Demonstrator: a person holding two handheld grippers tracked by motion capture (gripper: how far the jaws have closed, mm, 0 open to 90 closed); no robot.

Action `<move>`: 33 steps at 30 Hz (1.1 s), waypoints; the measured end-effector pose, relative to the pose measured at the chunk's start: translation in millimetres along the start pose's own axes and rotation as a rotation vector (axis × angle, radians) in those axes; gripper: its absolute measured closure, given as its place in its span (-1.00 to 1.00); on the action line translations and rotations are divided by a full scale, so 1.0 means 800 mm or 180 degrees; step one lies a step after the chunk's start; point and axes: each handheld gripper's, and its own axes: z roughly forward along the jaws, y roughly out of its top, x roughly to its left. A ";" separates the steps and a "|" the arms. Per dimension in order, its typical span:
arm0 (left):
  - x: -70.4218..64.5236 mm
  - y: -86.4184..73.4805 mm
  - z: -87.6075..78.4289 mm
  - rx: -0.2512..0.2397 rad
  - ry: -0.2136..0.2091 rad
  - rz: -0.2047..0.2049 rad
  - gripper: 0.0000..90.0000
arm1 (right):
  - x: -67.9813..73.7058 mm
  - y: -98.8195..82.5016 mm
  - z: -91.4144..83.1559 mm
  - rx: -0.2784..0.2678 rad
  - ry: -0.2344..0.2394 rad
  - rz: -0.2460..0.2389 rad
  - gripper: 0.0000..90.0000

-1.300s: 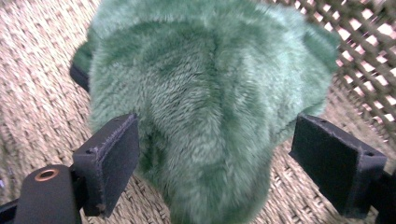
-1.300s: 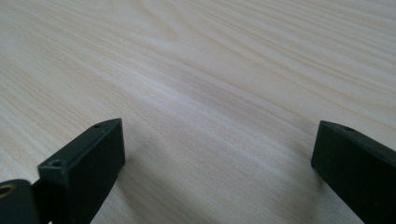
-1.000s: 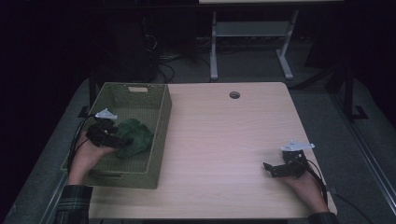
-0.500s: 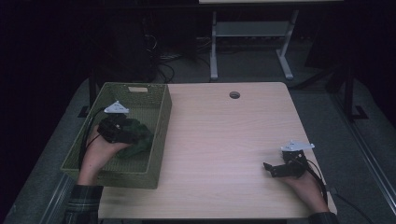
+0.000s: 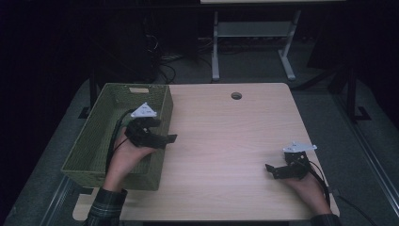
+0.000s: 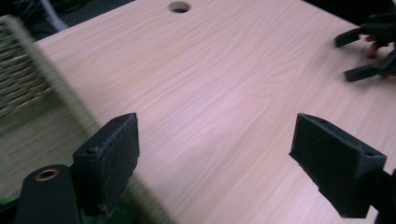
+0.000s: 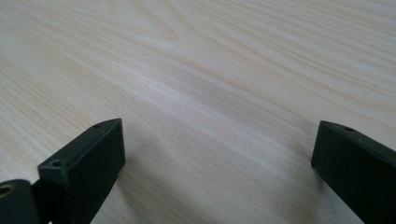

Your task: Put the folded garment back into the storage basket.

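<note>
My left gripper [image 5: 165, 135] hangs open over the right rim of the green woven basket [image 5: 83, 149], jaws pointing out over the table and holding nothing. In the left gripper view its gripper [image 6: 215, 154] frames bare wood, the basket rim [image 6: 56, 88] runs past the left jaw, and a sliver of green fabric [image 6: 95, 218] shows at the bottom edge. My right gripper [image 5: 272, 170] rests open low over the table near the front right, and in the right gripper view its gripper [image 7: 215, 158] holds nothing.
The light wooden table [image 5: 226, 132] has a round cable hole [image 5: 236, 95] at the back centre. The basket takes up the table's left side. The right gripper [image 6: 369, 51] appears far off in the left gripper view. A metal frame [image 5: 254, 33] stands behind the table.
My left gripper has moved from the green fabric in the basket's middle to the right, over the basket's right rim. The right gripper has stayed still.
</note>
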 end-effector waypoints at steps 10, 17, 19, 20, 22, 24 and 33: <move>-0.047 0.002 0.049 -0.0070 -0.0158 0.0141 -0.67 | 0.000 0.000 0.000 0.0001 0.0002 -0.0002 -0.95; -0.075 -0.013 0.086 -0.0056 -0.0292 0.0216 -0.67 | 0.000 0.000 0.000 -0.0001 0.0001 0.0006 -0.95; -0.080 -0.018 0.094 -0.0035 -0.0305 0.0242 -0.67 | 0.000 0.000 0.000 -0.0001 0.0000 0.0006 -0.95; -0.082 -0.021 0.099 -0.0022 -0.0305 0.0256 -0.67 | 0.000 0.000 0.000 0.0000 0.0001 0.0008 -0.95; -0.085 -0.028 0.108 0.0011 -0.0297 0.0262 -0.67 | 0.000 0.000 0.000 0.0001 0.0001 0.0006 -0.95; -0.088 -0.034 0.118 0.0081 -0.0317 0.0261 -0.67 | 0.000 0.000 0.000 0.0001 0.0002 0.0003 -0.95; -0.088 -0.065 0.151 0.0255 -0.0200 0.0407 -0.67 | 0.000 0.000 0.000 0.0000 0.0004 -0.0001 -0.95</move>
